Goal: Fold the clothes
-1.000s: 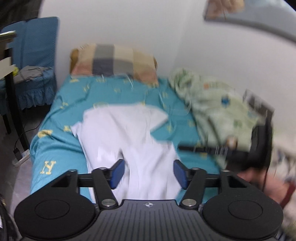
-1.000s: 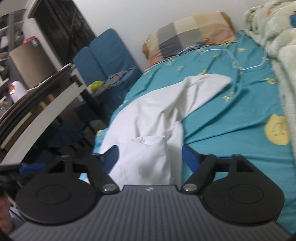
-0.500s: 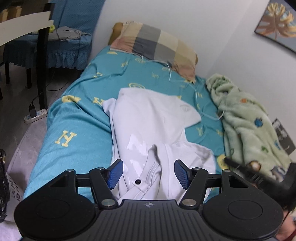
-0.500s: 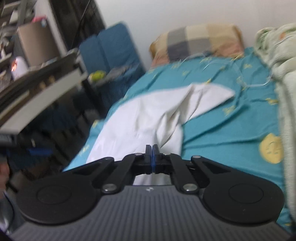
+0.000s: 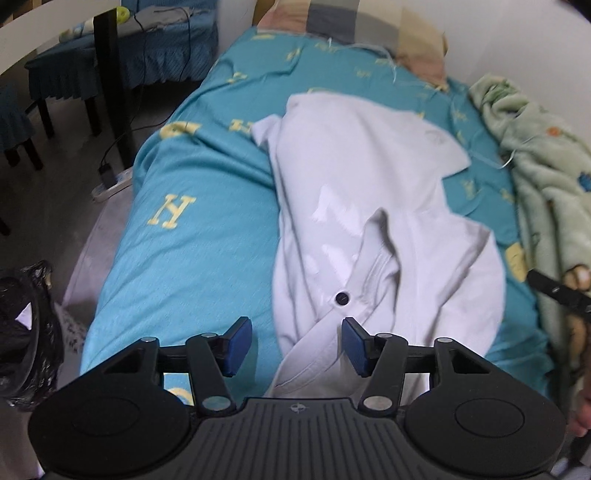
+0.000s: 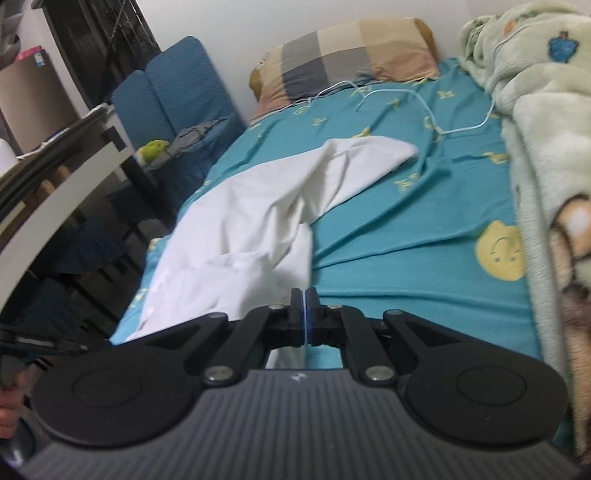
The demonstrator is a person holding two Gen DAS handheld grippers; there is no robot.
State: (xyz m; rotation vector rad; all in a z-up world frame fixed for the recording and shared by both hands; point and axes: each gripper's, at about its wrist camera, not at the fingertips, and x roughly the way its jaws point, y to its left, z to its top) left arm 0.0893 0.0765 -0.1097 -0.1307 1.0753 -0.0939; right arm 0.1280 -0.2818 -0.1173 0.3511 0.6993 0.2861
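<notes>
Here the soft, light shirt (image 5: pixel 369 206) is lying crumpled on the bed (image 5: pixel 192 236); its edge is being pinched by the closed right hand-held gripper (image 6: pixel 305 295), while the half-open, closing left hand-held gripper (image 5: pixel 297 341) is best aimed at the collar.

The left wrist camera looked steeply down from close above the near end of the bed (image 5: pixel 177 258), facing along it toward the checked pillow (image 5: pixel 354 26), with the floor and a dark chair at its left edge. The right wrist camera sat lower and nearer the bed's (image 6: pixel 406 236) surface, tilted less, facing the same pillow (image 6: pixel 351 55). Both views shared the white shirt (image 5: pixel 369 192) (image 6: pixel 258 214), the teal sheet and the green blanket (image 5: pixel 546 155) (image 6: pixel 546 110).
</notes>
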